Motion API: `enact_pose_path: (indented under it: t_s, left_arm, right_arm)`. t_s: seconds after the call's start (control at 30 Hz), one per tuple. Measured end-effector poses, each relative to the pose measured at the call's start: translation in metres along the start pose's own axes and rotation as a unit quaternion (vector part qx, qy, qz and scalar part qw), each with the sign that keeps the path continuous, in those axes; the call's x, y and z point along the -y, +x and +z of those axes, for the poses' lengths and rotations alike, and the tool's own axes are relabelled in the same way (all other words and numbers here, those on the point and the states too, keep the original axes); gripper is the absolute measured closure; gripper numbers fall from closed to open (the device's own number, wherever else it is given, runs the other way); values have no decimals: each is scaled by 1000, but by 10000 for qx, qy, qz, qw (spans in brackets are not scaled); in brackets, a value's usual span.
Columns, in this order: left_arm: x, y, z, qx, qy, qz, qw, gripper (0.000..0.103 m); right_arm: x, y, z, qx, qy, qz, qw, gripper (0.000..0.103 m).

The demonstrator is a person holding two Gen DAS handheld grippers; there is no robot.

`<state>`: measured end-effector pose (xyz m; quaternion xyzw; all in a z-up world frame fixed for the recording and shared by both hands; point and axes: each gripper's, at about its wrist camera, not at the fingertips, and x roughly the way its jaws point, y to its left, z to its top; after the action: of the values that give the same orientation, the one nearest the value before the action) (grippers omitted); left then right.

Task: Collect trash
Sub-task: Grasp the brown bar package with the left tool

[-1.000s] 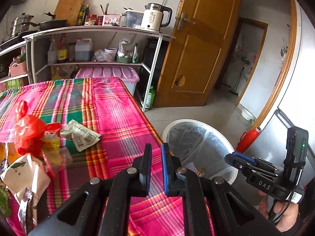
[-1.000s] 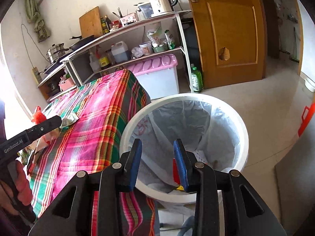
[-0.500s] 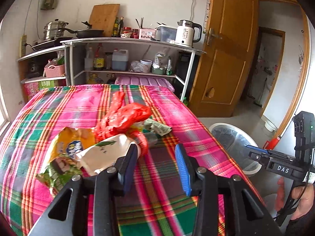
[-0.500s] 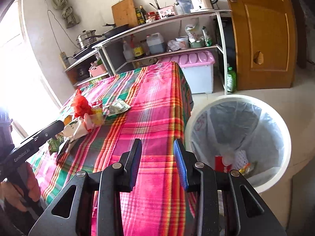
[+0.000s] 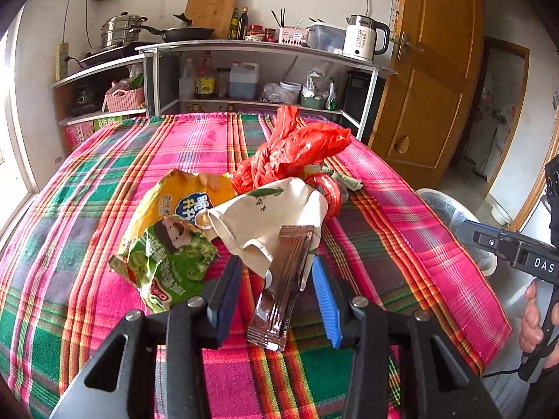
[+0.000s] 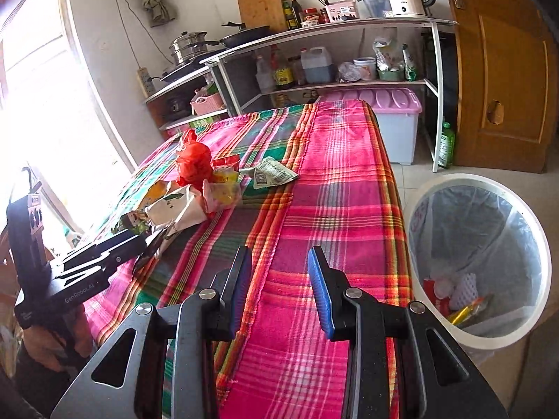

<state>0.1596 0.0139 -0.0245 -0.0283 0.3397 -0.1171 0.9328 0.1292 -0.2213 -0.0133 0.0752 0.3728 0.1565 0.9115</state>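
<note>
A pile of trash lies on the plaid tablecloth (image 5: 104, 209): a red plastic bag (image 5: 293, 153), a white paper bag with a leaf print (image 5: 272, 209), a yellow snack bag (image 5: 185, 188), a green snack bag (image 5: 167, 258) and a brown foil wrapper (image 5: 279, 286). My left gripper (image 5: 275, 269) is open, low over the cloth, and the brown wrapper lies between its pads without touching them. My right gripper (image 6: 279, 255) is open and holds nothing, above the cloth near the table's right edge. A white lined trash bin (image 6: 478, 181) on the floor holds some litter.
A flat printed wrapper (image 6: 274, 173) lies apart from the pile. Behind the table stand a metal shelf (image 5: 265, 47) with a kettle, pans and bottles, and a pink-lidded storage box (image 6: 380, 97). A wooden door (image 6: 506, 70) is at the right. A hand (image 5: 534, 317) grips the right gripper's handle.
The left gripper swung from the table's edge by the bin to the trash pile and its jaws opened around the brown wrapper. The right gripper moved from over the bin to over the table.
</note>
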Motion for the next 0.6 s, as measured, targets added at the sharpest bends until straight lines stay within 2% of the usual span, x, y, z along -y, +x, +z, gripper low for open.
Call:
enact_pose_path:
  t_s: [0.17, 0.23, 0.3, 0.6]
  left_arm:
    - [1, 9, -4, -254, 15, 18, 9997, 62]
    - [2, 11, -6, -320, 31, -24, 9995, 74]
    - [2, 10, -7, -311, 58, -53, 9995, 80]
    - [-9, -6, -11, -53, -83, -202, 9997, 81]
  right_arm:
    - [-8, 8, 1, -76, -60, 51, 9999, 68]
    - [-10, 10, 1, -95, -89, 65, 9999, 68]
    - [-12, 12, 1, -128, -112, 80, 9998, 68]
    - [-31, 22, 4, -234, -192, 233, 9993, 68]
